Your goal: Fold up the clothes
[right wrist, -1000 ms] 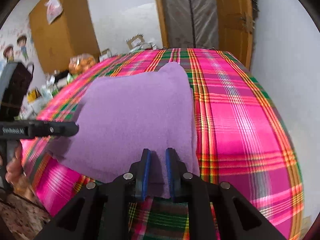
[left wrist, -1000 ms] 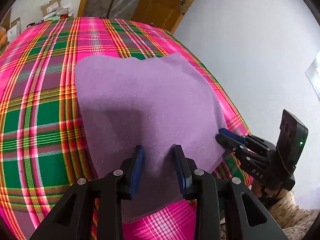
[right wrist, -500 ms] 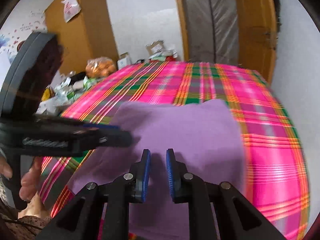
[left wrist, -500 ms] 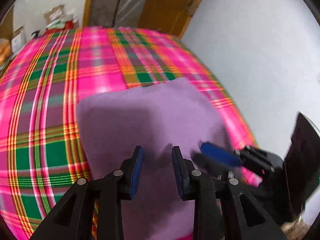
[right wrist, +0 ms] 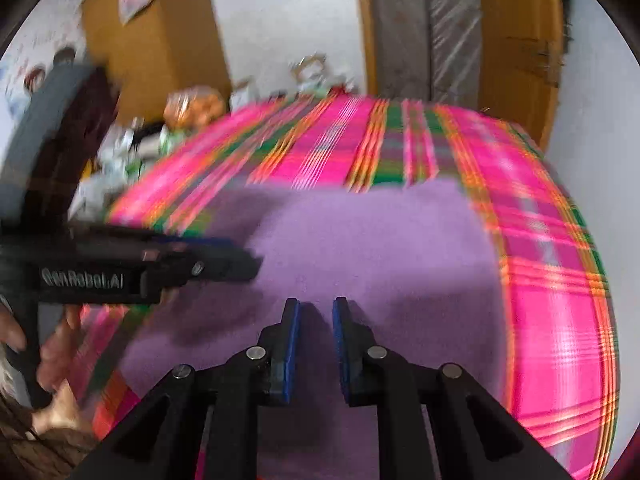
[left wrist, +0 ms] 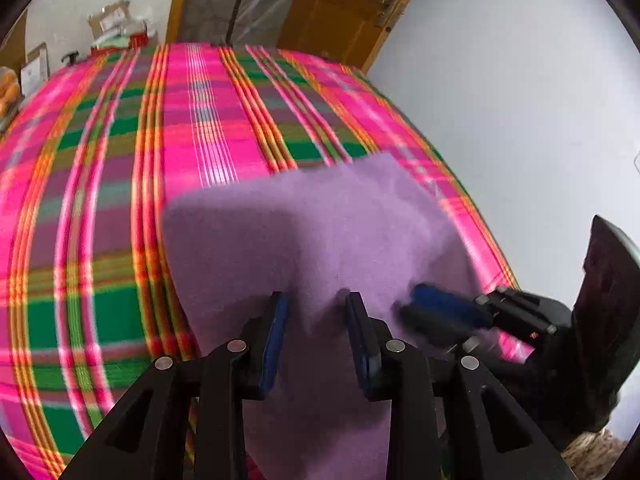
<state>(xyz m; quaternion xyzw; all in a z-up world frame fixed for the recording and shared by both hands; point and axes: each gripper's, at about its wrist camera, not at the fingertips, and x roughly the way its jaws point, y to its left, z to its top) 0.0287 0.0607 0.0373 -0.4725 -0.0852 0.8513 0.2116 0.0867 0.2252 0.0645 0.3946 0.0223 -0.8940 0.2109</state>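
Cloth: the purple cloth (left wrist: 320,232) lies on the plaid bedspread (left wrist: 100,200), near the bed's right edge by the white wall. Its far edge now sits much closer to the near edge than it did a second ago, so the visible patch is shorter front to back.

Change: both grippers have travelled forward over the cloth within the last second; both views are smeared with motion. I judge the near edge is being carried toward the far edge, a fold in half, partly done.

Left gripper (left wrist: 316,300): fingers a moderate gap apart, cloth showing between and under them. Whether they pinch an edge I cannot tell.

Right gripper (right wrist: 316,306): fingers nearly closed, a narrow gap left, cloth beneath. A hold is possible, but it cannot be told from here.

Spacing: the two grippers are now close together, the right one's blue tips just beside the left gripper's fingers.

Surroundings: a wooden door (left wrist: 352,4) and boxes (left wrist: 108,24) stand beyond the bed; a hand (right wrist: 52,360) holds the left gripper's handle.
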